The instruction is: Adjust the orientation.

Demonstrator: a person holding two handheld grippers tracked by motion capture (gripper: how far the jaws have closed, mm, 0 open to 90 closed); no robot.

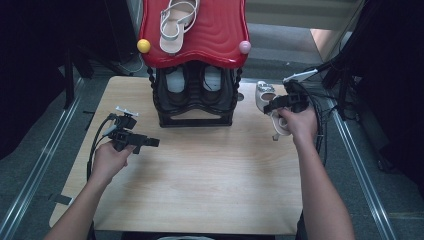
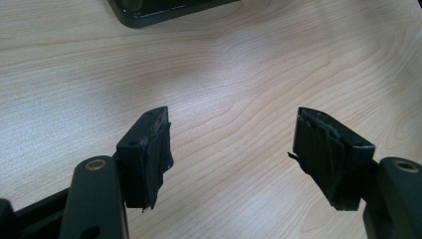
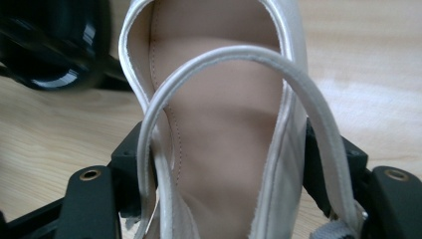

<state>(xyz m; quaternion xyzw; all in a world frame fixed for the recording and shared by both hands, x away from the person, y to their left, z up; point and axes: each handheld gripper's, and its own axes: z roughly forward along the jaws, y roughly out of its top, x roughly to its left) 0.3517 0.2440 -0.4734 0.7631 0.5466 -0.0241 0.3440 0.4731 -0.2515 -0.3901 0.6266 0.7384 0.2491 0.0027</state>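
The white sandal [image 3: 219, 124] sits clamped in the right claw [image 1: 280, 104], off the desk [image 1: 200, 170] just right of the shoe rack [image 1: 195, 60]. Light, I'd say, with a stiff sole and floppy, glossy straps, so gripping across the sole sides is smart. Its long axis runs away from the person. The left claw [image 2: 231, 149] hangs wide and empty over bare wood.

Wooden table [image 1: 200, 190]: black shoe rack [image 1: 196, 100] standing on it
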